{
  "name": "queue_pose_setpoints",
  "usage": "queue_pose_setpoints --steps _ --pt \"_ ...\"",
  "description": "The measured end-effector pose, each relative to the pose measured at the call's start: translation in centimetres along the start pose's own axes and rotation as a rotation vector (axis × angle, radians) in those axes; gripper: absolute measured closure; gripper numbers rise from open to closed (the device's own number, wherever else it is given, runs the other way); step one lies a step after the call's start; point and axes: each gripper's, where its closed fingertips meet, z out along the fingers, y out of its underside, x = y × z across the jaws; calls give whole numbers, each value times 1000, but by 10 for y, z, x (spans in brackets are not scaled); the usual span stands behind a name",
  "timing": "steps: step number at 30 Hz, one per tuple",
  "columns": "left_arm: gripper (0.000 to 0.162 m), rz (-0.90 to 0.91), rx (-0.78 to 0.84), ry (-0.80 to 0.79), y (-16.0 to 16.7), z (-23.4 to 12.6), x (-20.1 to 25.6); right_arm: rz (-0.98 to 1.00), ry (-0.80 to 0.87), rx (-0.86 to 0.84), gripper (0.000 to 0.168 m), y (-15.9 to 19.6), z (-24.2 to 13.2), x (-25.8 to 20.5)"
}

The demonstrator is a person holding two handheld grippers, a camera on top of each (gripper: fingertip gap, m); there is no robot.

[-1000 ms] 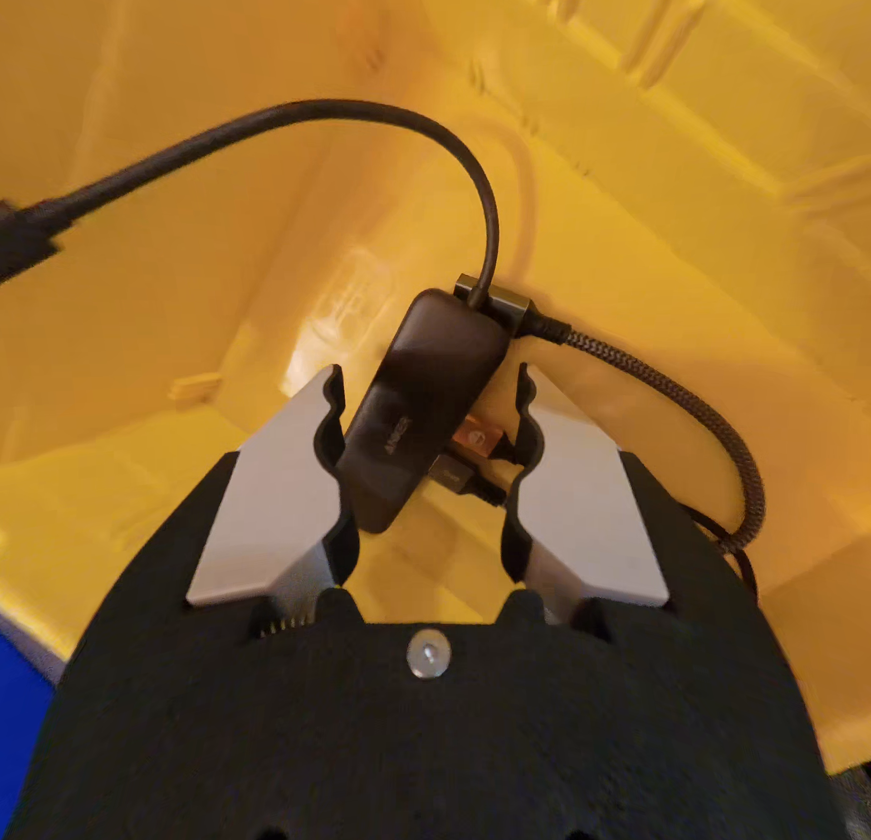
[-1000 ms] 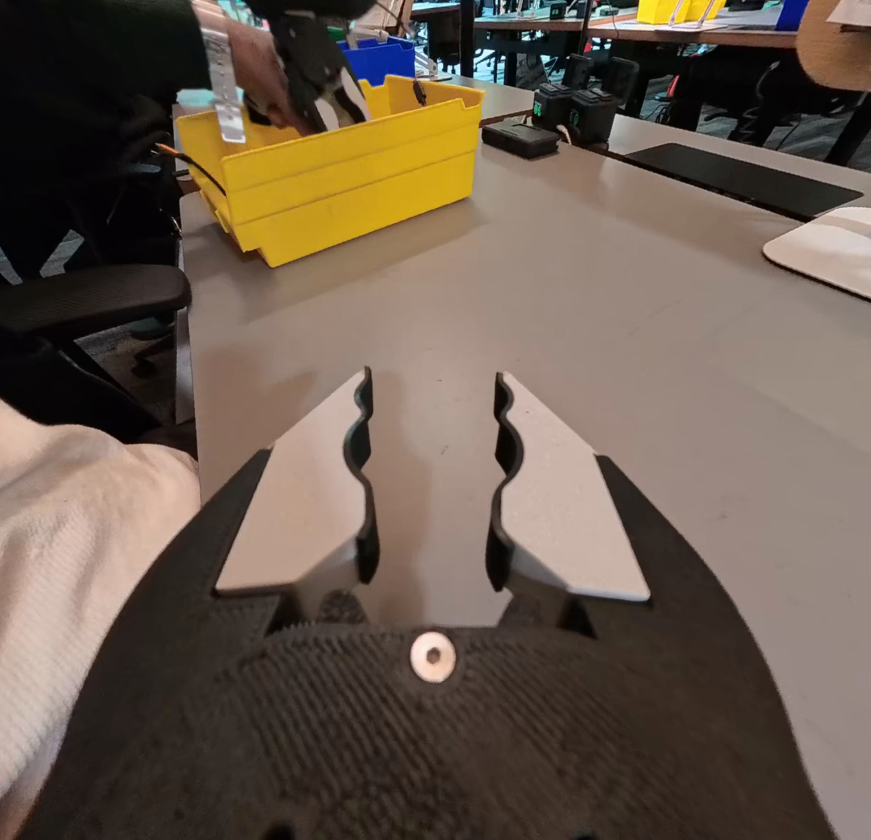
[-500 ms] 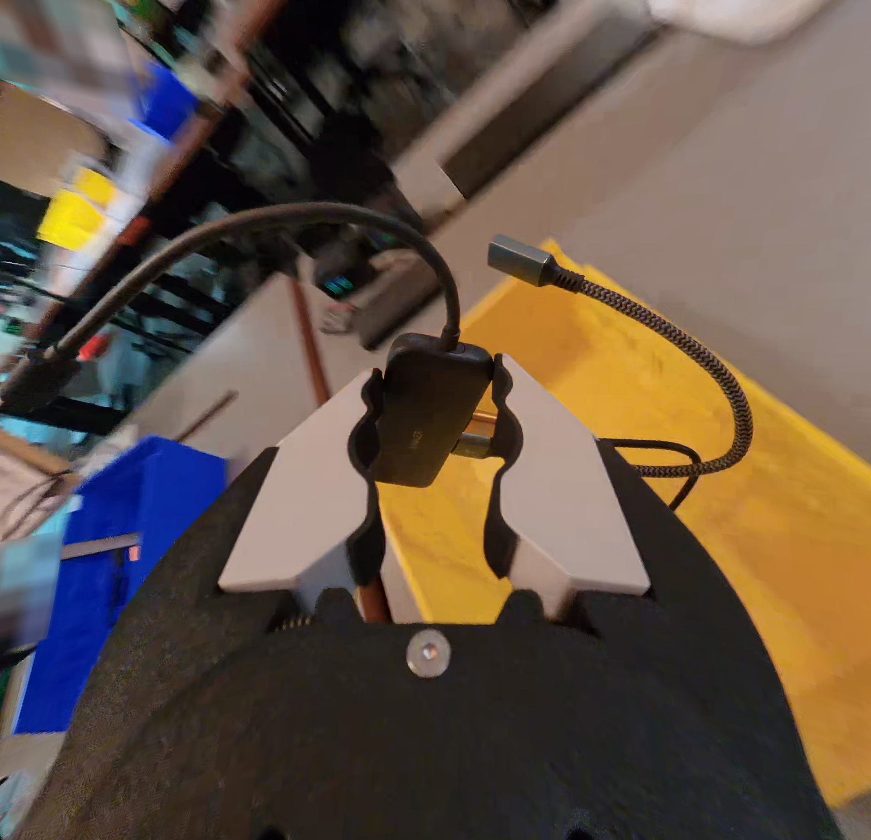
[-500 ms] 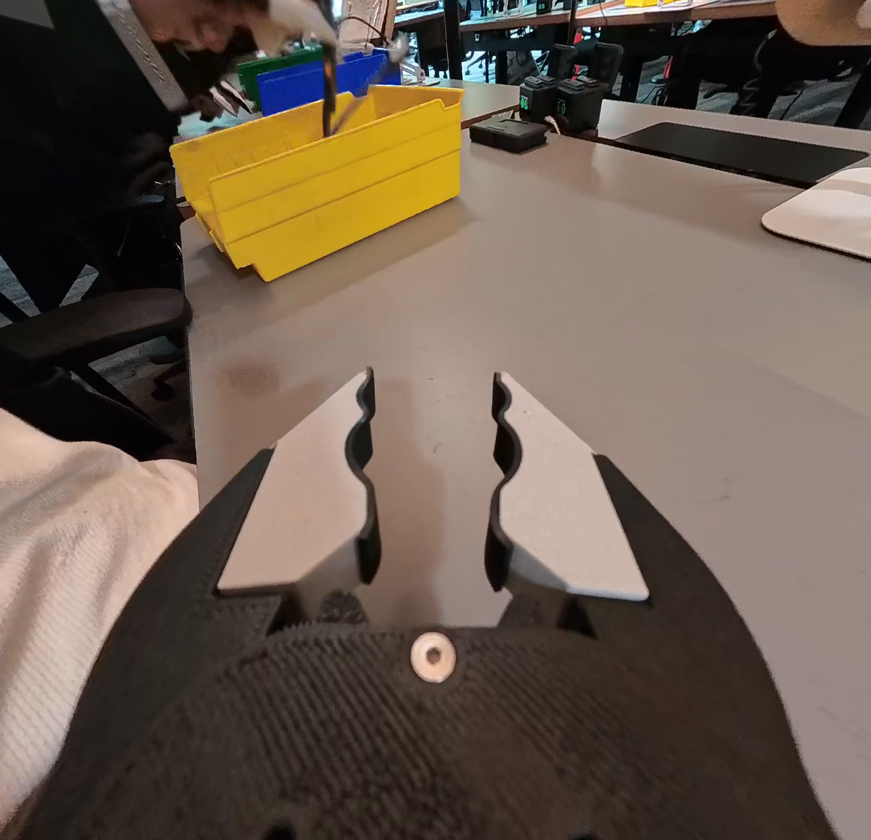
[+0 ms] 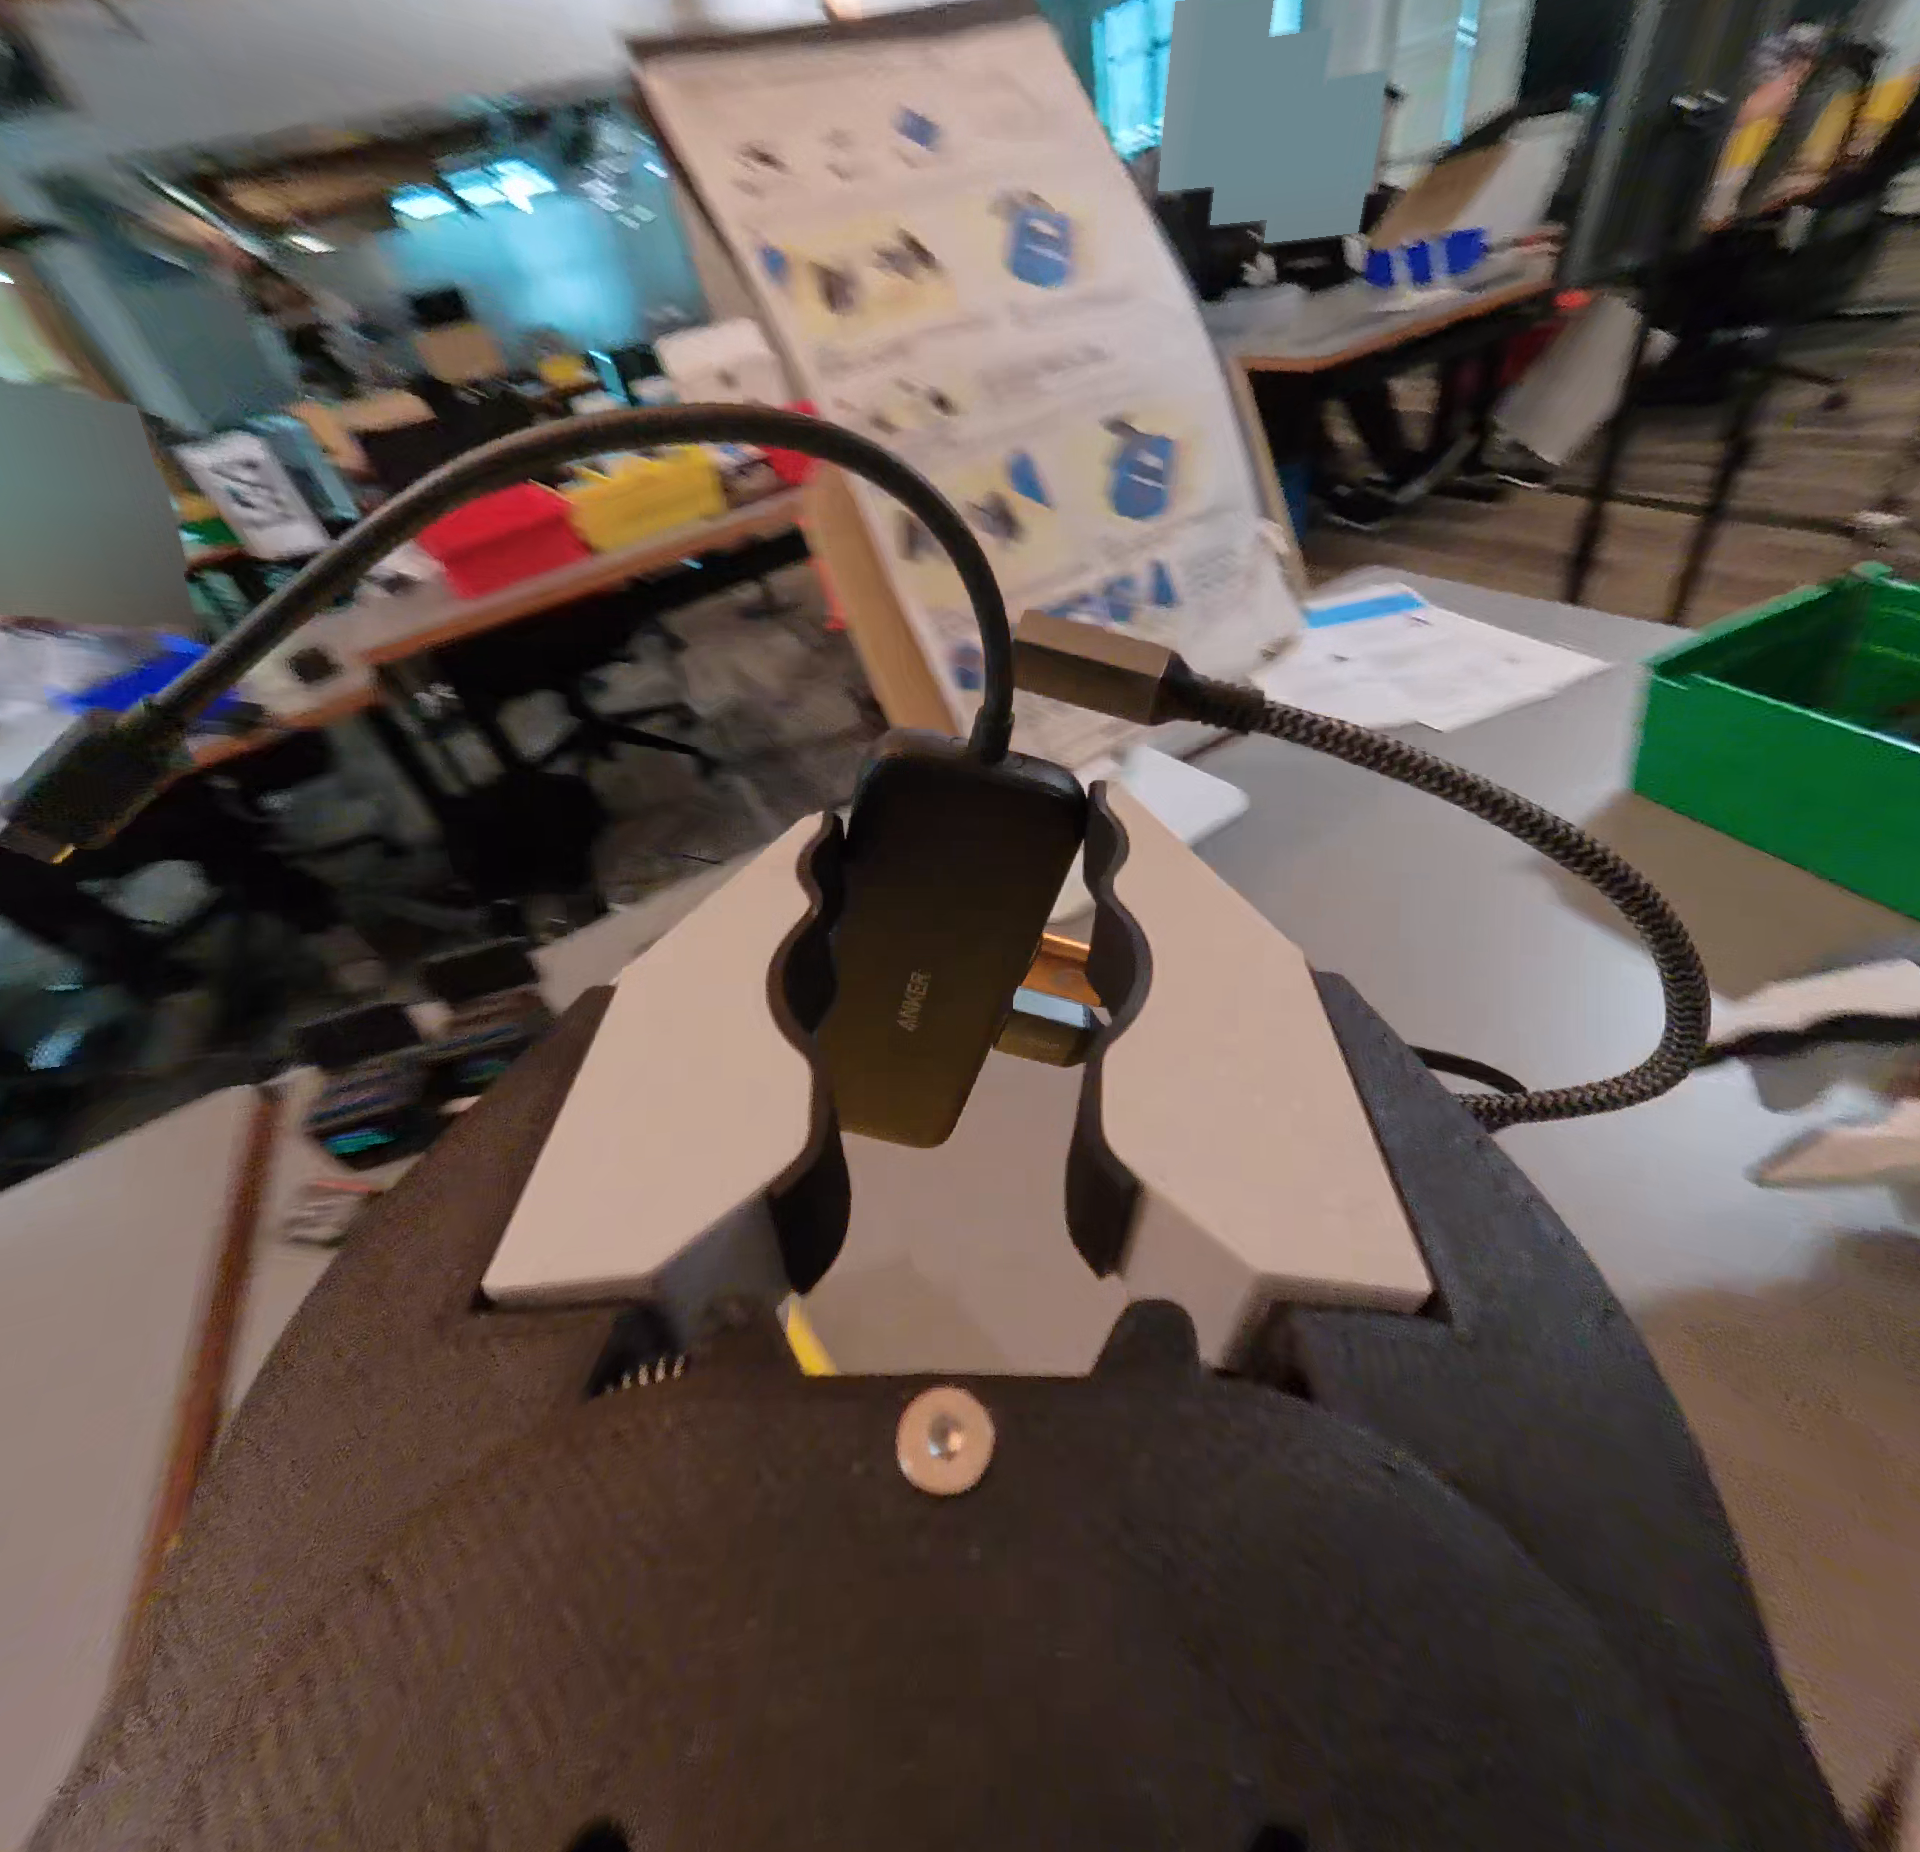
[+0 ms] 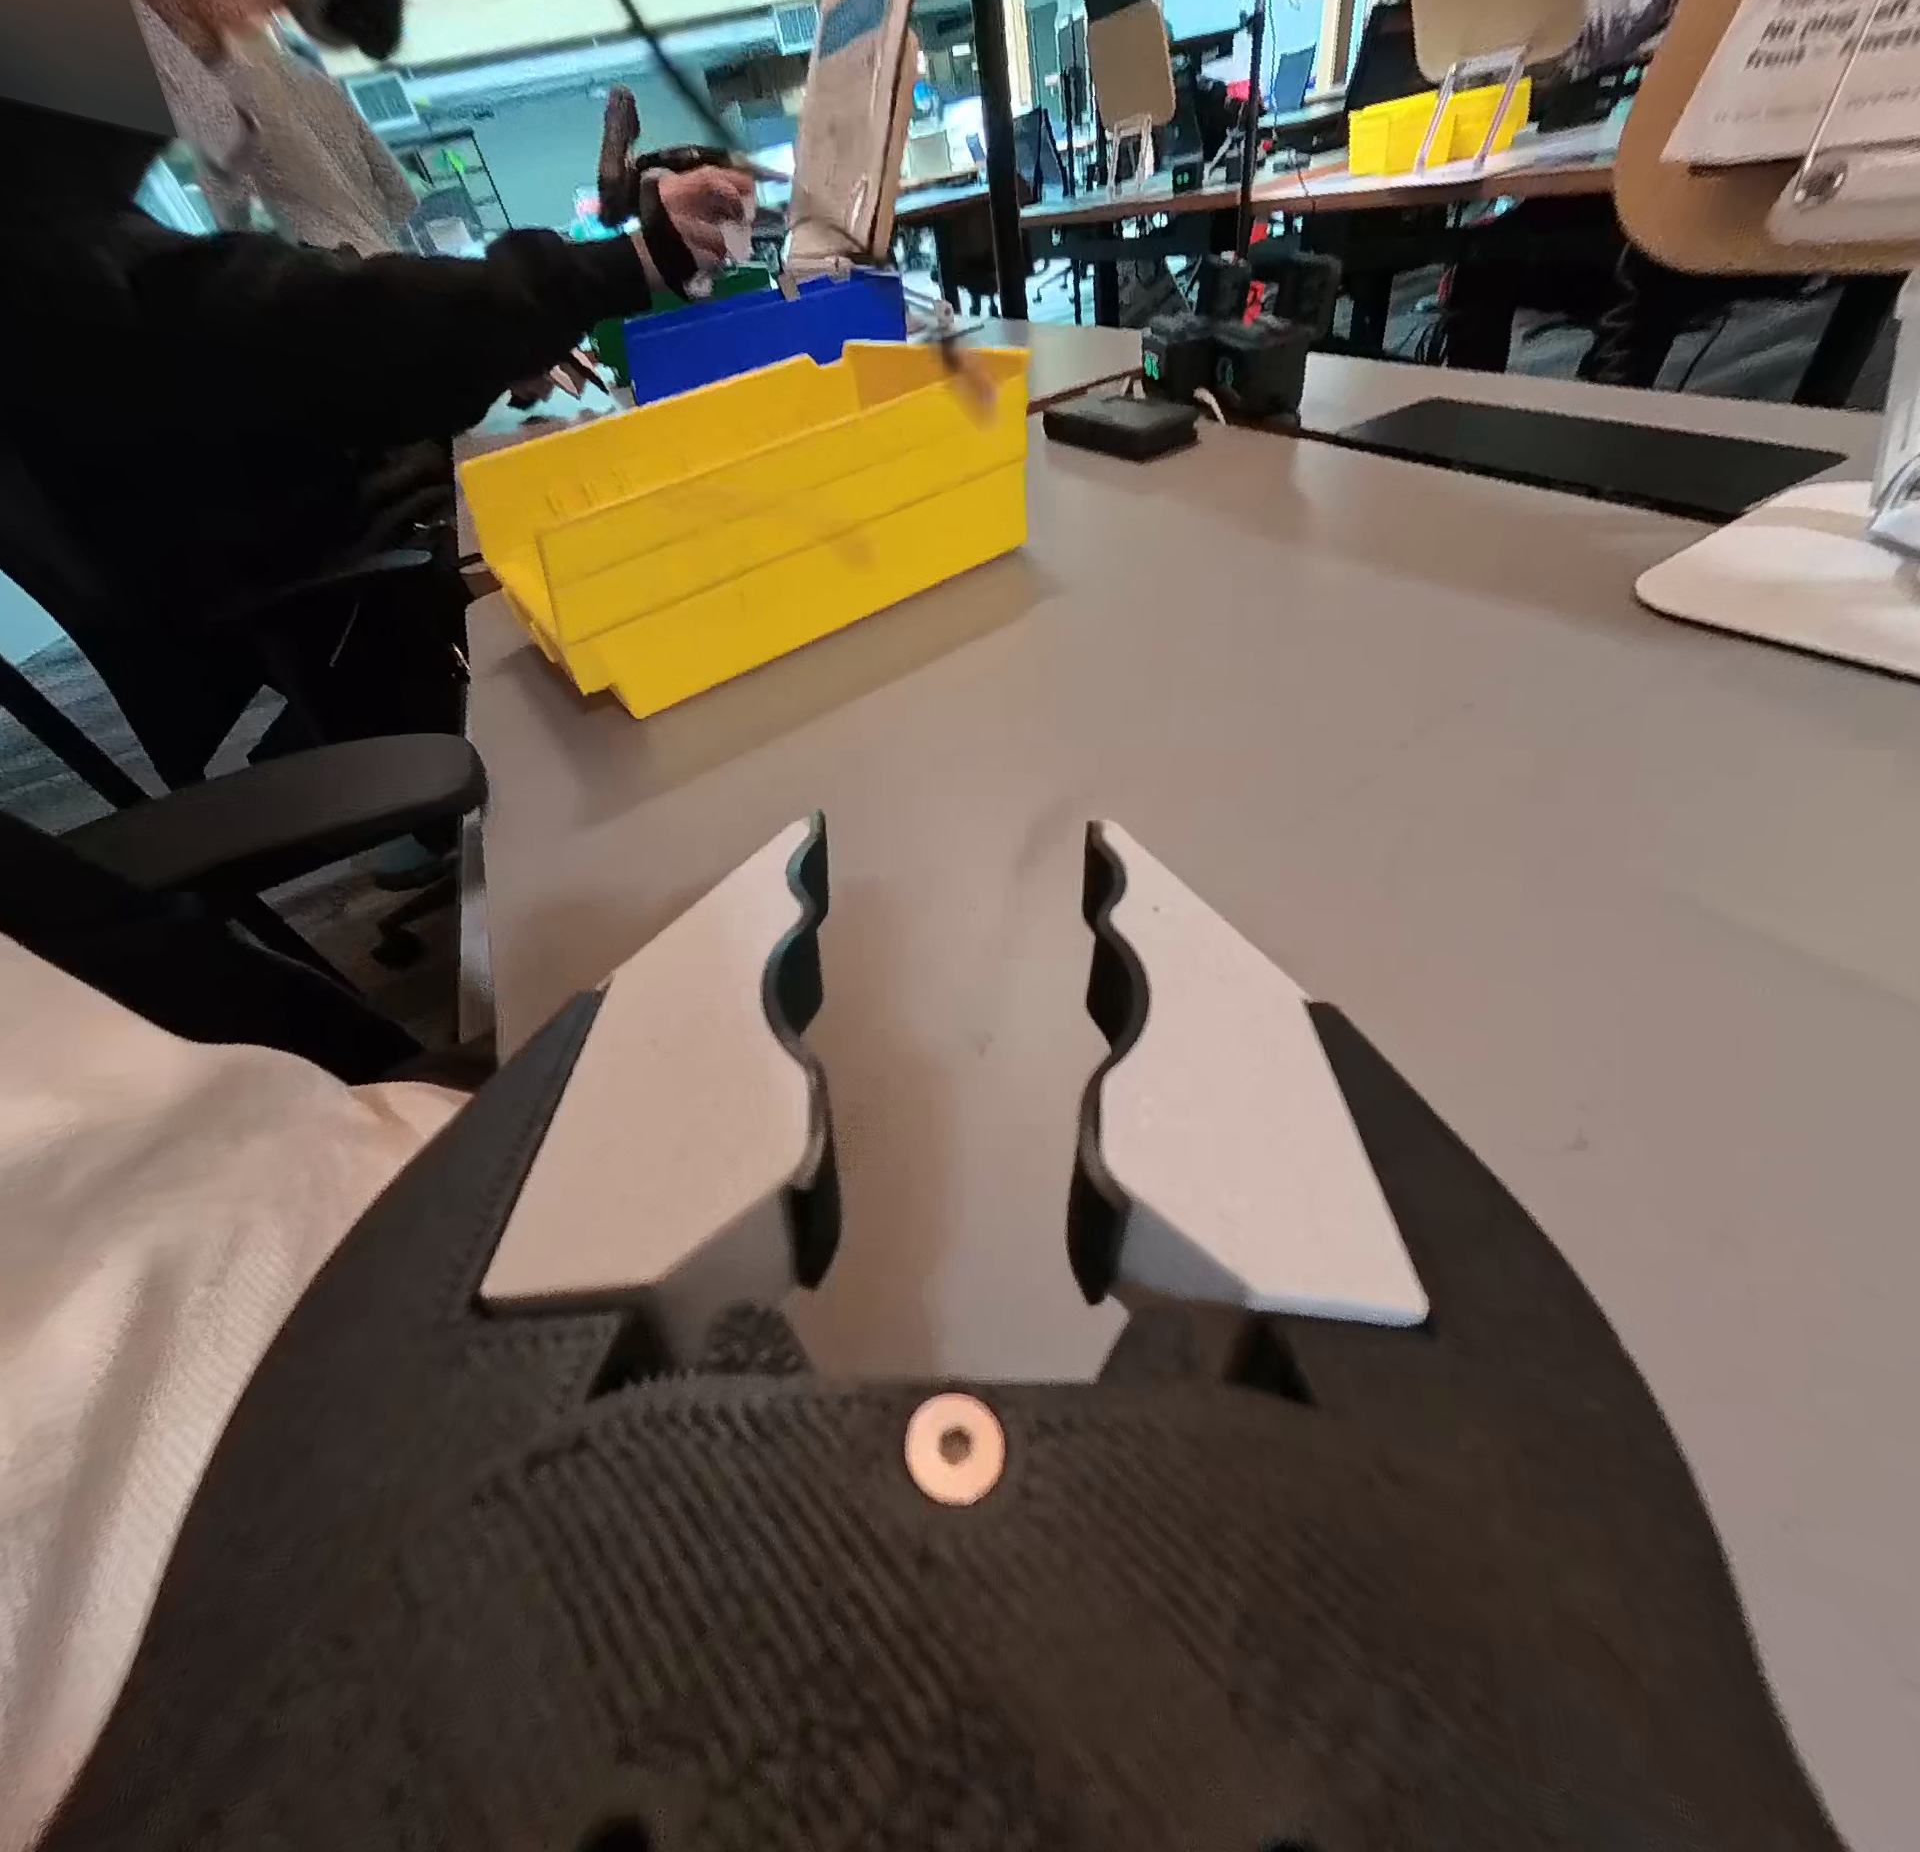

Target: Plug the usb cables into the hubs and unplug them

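- Above the grey surface (image 5: 1351,929), the left claw (image 5: 961,836) is pinching a flat dark rectangular USB hub (image 5: 935,961), lifted clear.
- A braided grey cable (image 5: 1558,846) is arching beside it, seemingly plugged into the hub's side.
- The right claw (image 6: 954,846) is hovering spread, holding nothing, well apart from the yellow plastic bin (image 6: 748,535).

Grey desk (image 6: 1351,763), black chair armrest (image 6: 281,815), leaning poster board (image 5: 987,348) — long worktables (image 6: 1299,181) behind, bright windows
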Motion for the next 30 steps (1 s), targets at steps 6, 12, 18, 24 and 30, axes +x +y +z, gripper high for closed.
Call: queue_pose_setpoints --steps 6,12,18,24,30 --pt "116 -154 -48 263 75 54 123 -32 -48 130 118 -27 -14 -15" --pt "114 -309 48 231 117 77 171 -51 -174 184 108 -35 -19 -43" --pt "118 -69 77 113 145 81 173 -25 -161 156 96 -28 -15 -40" --pt "119 -225 11 108 170 86 149 63 -112 189 94 -31 -16 -22" --pt "119 -294 -28 115 184 89 151 -41 -182 148 79 -23 1 -49"
